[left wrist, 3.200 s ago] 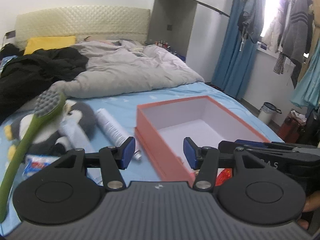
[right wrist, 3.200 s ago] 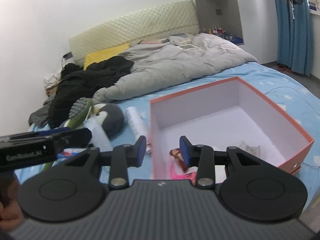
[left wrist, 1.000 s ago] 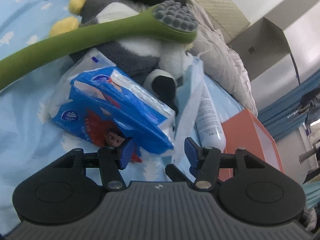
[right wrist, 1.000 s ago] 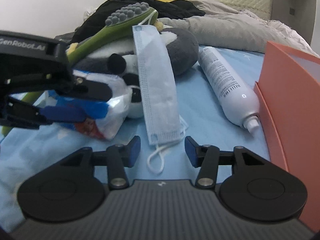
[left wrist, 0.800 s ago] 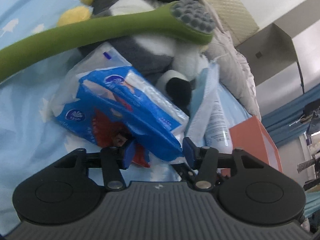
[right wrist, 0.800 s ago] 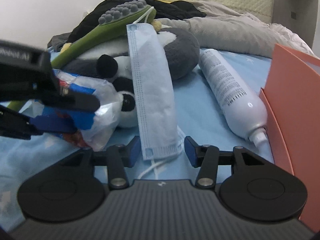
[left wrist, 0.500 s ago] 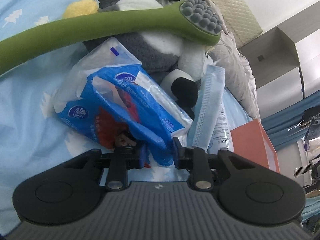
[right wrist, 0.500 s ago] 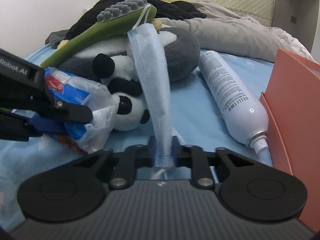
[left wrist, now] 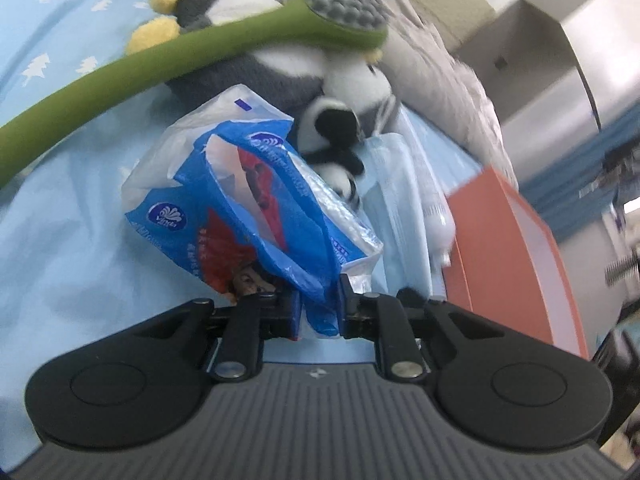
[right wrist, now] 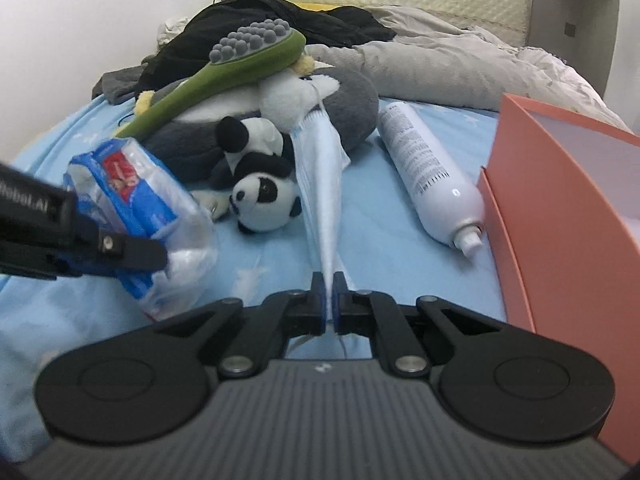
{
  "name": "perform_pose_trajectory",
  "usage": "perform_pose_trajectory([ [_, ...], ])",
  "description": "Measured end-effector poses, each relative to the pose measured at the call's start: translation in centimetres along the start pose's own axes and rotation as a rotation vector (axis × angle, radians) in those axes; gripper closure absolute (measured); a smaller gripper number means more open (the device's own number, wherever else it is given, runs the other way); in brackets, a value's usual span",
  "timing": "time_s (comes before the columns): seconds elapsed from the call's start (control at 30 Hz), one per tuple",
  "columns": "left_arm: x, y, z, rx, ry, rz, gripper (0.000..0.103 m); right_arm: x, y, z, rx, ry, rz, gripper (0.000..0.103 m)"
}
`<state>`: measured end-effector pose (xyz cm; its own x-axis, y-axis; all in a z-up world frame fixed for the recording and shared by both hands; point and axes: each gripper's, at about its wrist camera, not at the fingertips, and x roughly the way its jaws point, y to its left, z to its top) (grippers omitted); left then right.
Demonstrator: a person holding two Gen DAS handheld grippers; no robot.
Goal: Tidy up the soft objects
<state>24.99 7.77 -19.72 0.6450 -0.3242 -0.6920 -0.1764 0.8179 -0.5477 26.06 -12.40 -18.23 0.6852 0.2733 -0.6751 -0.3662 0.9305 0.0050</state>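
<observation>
My left gripper (left wrist: pixel 319 308) is shut on the blue and red tissue pack (left wrist: pixel 256 200) and holds its near corner; the pack also shows at the left of the right wrist view (right wrist: pixel 136 200). My right gripper (right wrist: pixel 328 304) is shut on the light blue face mask (right wrist: pixel 322 184), which stretches up toward the plush toys. A small panda plush (right wrist: pixel 260 196) lies against a large grey penguin plush (right wrist: pixel 344 108). The open orange box (right wrist: pixel 568 216) stands at the right.
A green long-handled brush (right wrist: pixel 240 64) lies across the penguin. A white spray bottle (right wrist: pixel 428 172) lies between the plush toys and the box. A grey duvet (right wrist: pixel 460 64) and black clothes (right wrist: pixel 260 24) are piled further up the blue bedsheet (right wrist: pixel 400 240).
Both grippers went from open to shut, the left on the tissue pack and the right on the face mask. The pack and the mask's near end have lifted slightly.
</observation>
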Motion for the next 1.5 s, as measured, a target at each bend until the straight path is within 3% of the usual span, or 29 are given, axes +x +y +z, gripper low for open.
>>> perform_pose_trajectory([
  [0.33, -3.2, -0.8, -3.9, 0.130, 0.101, -0.024, 0.083, -5.2, 1.1, -2.7, 0.017, 0.056, -0.044, 0.097],
  [0.6, -4.5, -0.5, -7.4, 0.181, 0.168, -0.037, 0.083, -8.6, 2.0, -5.3, 0.047, 0.111, -0.027, 0.096],
  [0.77, -5.2, 0.1, -8.6, 0.151, 0.123, -0.032, 0.078, -8.6, 1.8, -6.2, 0.075, 0.142, -0.007, 0.093],
  [0.8, -5.5, 0.3, -8.8, 0.139, 0.112, -0.041, 0.070, -8.6, 1.8, -6.2, 0.075, 0.144, -0.007, 0.088],
  [0.83, -5.8, 0.4, -8.9, 0.126, 0.100, -0.049, 0.064, -8.7, 1.8, -6.2, 0.071, 0.145, -0.007, 0.073],
  [0.87, -6.0, 0.5, -9.0, 0.107, 0.089, -0.051, 0.048, -8.9, 1.8, -6.1, 0.068, 0.143, -0.004, 0.065],
  [0.9, -6.2, 0.6, -9.1, 0.087, 0.077, -0.041, 0.043, -9.1, 1.8, -6.1, 0.066, 0.135, -0.003, 0.056],
  [1.23, -7.3, 1.2, -9.3, -0.055, -0.037, -0.004, 0.042, -9.9, 3.0, -5.3, -0.010, 0.040, 0.064, 0.055],
  [1.5, -7.2, 0.3, -9.0, -0.052, -0.062, 0.015, 0.043, -8.5, 5.4, -5.9, -0.074, 0.058, 0.110, 0.055],
])
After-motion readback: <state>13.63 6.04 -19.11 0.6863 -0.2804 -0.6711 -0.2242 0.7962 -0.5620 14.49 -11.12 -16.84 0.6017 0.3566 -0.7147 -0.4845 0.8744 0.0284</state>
